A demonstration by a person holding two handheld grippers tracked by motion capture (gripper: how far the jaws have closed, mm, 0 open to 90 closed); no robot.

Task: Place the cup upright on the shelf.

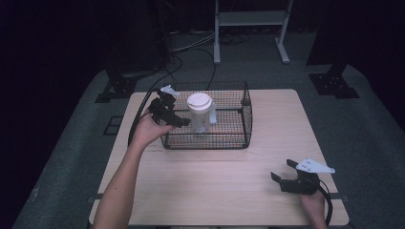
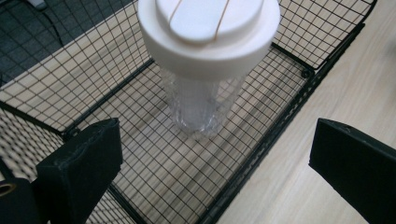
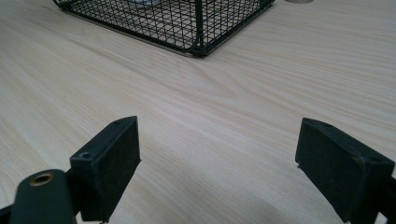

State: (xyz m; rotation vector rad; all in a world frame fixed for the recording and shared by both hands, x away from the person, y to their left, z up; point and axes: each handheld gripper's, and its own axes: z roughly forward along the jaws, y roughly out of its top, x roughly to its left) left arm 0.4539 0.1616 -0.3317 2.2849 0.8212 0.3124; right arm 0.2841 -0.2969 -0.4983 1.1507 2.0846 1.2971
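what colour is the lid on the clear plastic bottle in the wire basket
White, on the round lid of the clear plastic bottle; the left gripper view shows it best.

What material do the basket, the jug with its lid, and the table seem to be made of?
Basket: likely metal wire with a black coating; thin welded grid.
Jug: clear plastic, probably; see-through and slightly crinkled.
Lid: matte white plastic, smooth and moulded.
Table: pale wood or wood-look laminate; grain lines show.

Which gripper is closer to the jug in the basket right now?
Left. The left gripper is open beside the jug, over the basket rim. The right gripper is open, far off over the table's near-right corner.
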